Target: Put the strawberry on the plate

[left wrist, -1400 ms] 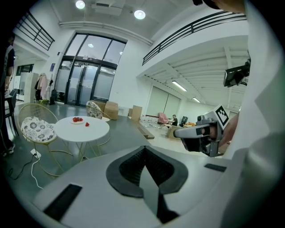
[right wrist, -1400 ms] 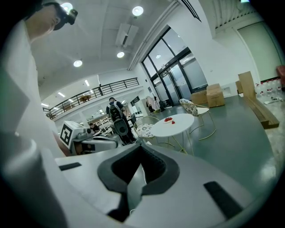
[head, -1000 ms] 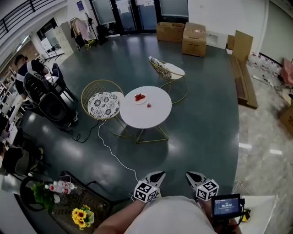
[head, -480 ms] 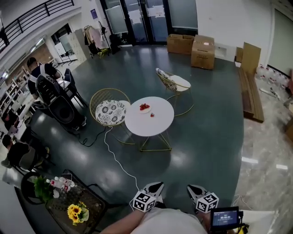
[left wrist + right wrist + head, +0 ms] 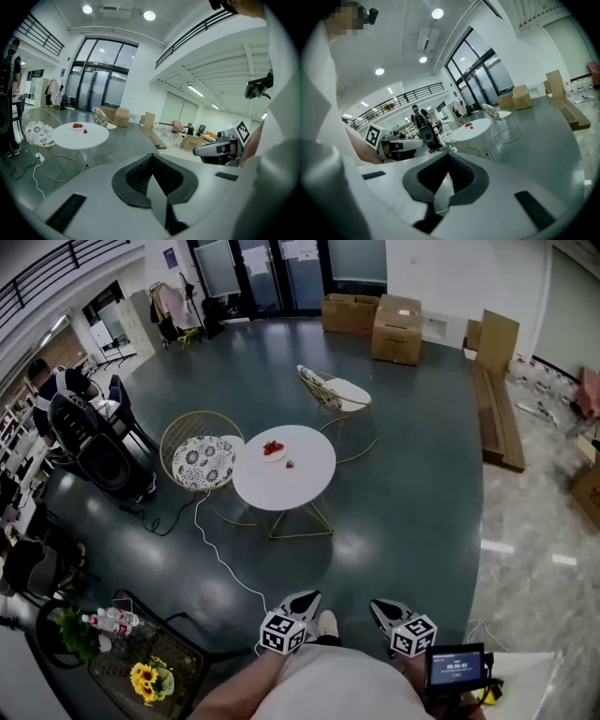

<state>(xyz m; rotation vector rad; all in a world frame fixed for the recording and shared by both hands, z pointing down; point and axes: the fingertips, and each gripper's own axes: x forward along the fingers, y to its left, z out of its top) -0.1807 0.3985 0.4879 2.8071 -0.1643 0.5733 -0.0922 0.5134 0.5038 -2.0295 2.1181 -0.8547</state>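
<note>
In the head view, the left gripper (image 5: 302,600) and right gripper (image 5: 384,609) hang low by the person's body, well apart from the round white worktop (image 5: 292,489). There a small red strawberry (image 5: 290,464) lies just beside a small white plate (image 5: 278,454) of red fruit. The left gripper view shows its fingers (image 5: 136,176) pressed together on nothing. In the right gripper view the fingers (image 5: 464,180) likewise meet, empty, with the strawberry far off on the worktop
</note>
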